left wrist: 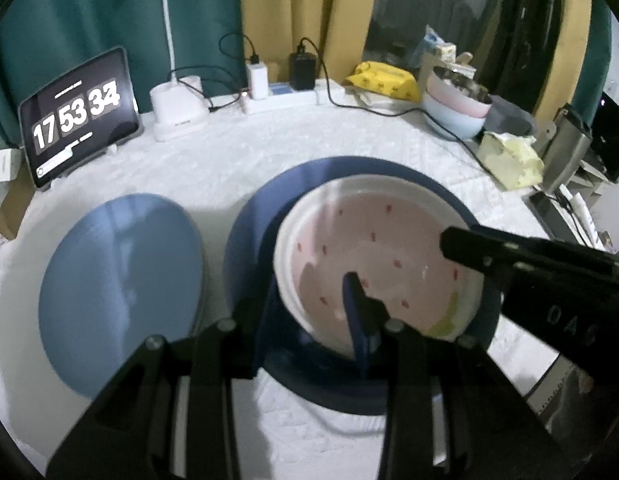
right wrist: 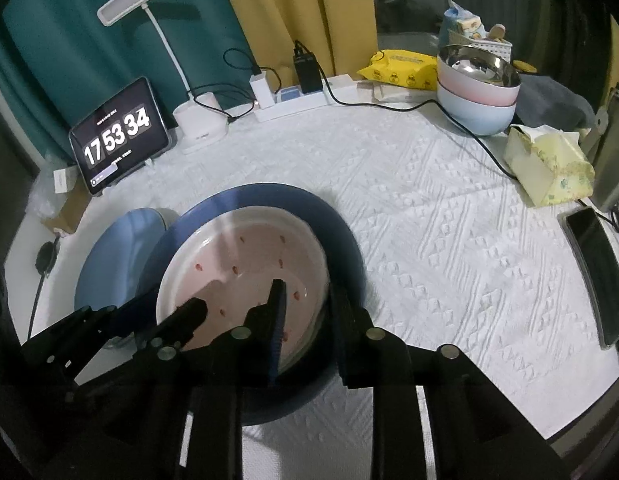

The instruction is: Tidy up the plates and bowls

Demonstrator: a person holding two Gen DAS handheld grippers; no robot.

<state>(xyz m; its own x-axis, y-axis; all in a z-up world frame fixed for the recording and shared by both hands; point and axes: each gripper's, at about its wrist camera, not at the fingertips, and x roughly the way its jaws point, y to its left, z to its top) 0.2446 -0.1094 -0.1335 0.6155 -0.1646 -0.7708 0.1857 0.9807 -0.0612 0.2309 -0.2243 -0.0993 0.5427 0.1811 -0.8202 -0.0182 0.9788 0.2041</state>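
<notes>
A white plate with red dots (left wrist: 369,220) (right wrist: 249,232) lies inside a larger dark blue plate (left wrist: 261,216) (right wrist: 341,240) on the white tablecloth. A light blue plate (left wrist: 121,280) (right wrist: 121,248) lies just left of them. My left gripper (left wrist: 311,284) straddles the white plate's near-left rim, one pad outside and one inside, and looks shut on it. My right gripper (right wrist: 307,288) straddles the near-right rim with its pads standing off the plate, open. Each gripper shows at the edge of the other's view.
Stacked pastel bowls with a steel bowl on top (right wrist: 477,96) stand at the back right. A yellow tissue box (right wrist: 549,168) and a phone (right wrist: 597,272) lie along the right edge. A tablet clock (left wrist: 81,116), lamp base (left wrist: 177,108) and power strip (right wrist: 293,100) line the back.
</notes>
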